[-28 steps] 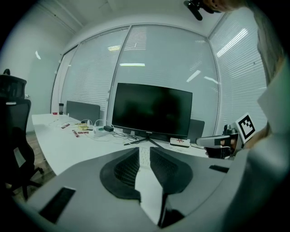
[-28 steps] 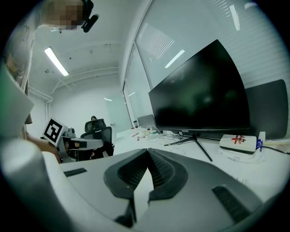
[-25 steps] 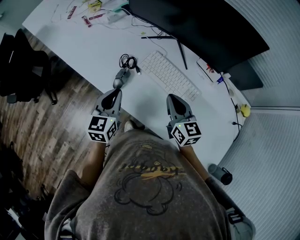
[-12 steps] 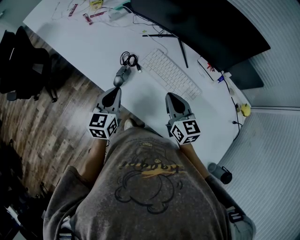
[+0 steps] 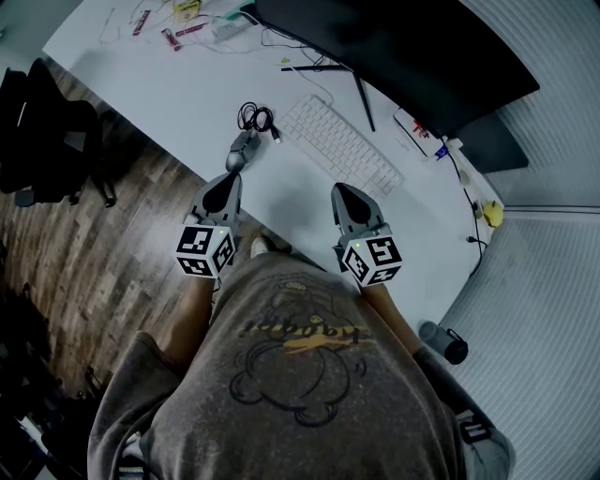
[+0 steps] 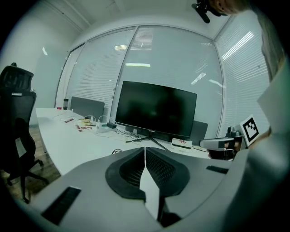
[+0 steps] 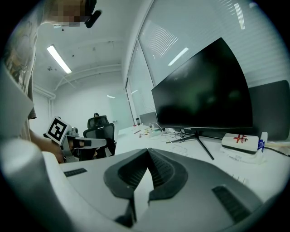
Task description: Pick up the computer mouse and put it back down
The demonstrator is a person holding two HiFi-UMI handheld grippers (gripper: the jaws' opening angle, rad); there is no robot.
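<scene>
The grey computer mouse [image 5: 240, 153] lies on the white desk [image 5: 169, 94], near its front edge, with its cable coiled [image 5: 255, 119] just behind it. My left gripper [image 5: 227, 180] hovers just short of the mouse, tips pointing at it, not touching. Its jaws are shut with nothing between them [image 6: 145, 149]. My right gripper [image 5: 341, 192] is held over the desk in front of the white keyboard [image 5: 339, 150], also shut and empty [image 7: 147, 150]. Both gripper views have the mouse hidden behind the gripper bodies.
A large dark monitor [image 5: 403, 56] on a thin stand stands behind the keyboard. Small items and cables [image 5: 187, 23] lie at the desk's far left. A black office chair [image 5: 47, 131] stands on the wood floor at the left. A dark bottle [image 5: 442, 343] is at lower right.
</scene>
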